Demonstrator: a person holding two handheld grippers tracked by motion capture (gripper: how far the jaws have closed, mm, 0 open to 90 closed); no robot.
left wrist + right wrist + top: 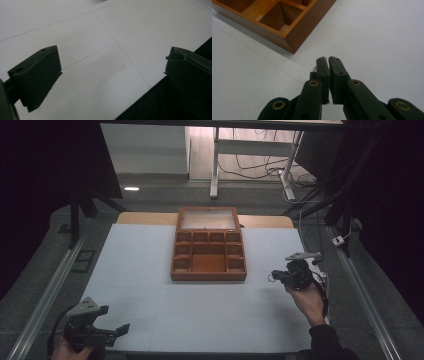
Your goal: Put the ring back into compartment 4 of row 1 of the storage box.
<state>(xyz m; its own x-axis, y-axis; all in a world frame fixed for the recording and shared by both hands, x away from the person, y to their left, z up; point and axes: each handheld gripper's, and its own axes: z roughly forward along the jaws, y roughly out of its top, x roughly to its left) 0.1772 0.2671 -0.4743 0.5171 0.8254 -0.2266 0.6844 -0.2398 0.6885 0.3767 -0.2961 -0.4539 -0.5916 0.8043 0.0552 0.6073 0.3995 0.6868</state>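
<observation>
A wooden compartment box (208, 257) lies in the middle of the white table (135, 270), its glass lid (208, 219) swung open at the back. Its near corner (287, 37) shows in the right gripper view. My right gripper (275, 277) hovers just right of the box's front corner, jaws pressed together (328, 60). A tiny pale speck (314, 68) sits beside one jaw tip; I cannot tell what it is or whether it is held. My left gripper (114, 320) is at the table's front left corner, wide open (112, 65) over bare table.
The table's front edge (140, 100) runs just under the left gripper. Metal rails (50, 290) flank the table on both sides. A desk frame and cables (250, 165) stand on the floor behind.
</observation>
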